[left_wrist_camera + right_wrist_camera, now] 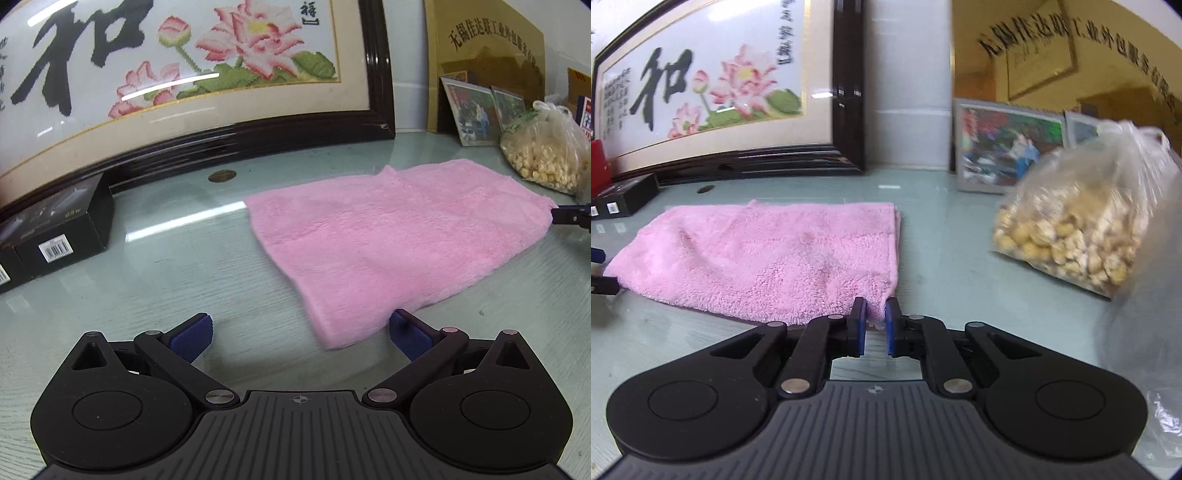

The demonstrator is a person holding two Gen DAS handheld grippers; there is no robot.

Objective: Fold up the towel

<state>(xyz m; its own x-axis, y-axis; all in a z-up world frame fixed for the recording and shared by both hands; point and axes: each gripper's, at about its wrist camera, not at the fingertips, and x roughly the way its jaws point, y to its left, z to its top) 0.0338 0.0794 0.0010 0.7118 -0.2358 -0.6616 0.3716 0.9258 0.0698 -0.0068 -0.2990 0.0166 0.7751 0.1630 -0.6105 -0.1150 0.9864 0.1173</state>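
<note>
While R claw [875, 319] pinches towel [768, 258] corner | L claw [300, 338] spread wide, nr towel edge

Bright indoor light; glare streaks on table [184, 229]; fisheye edges blurred.

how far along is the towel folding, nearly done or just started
Partway. The pink towel already looks folded at least once: stacked layers show along its far right edge. In hand: the right gripper has narrowed its jaws around the near corner, a small gap still showing. The left gripper is wide open at the opposite end, holding nothing. Left: at least the next fold and flattening it on the table.
</note>
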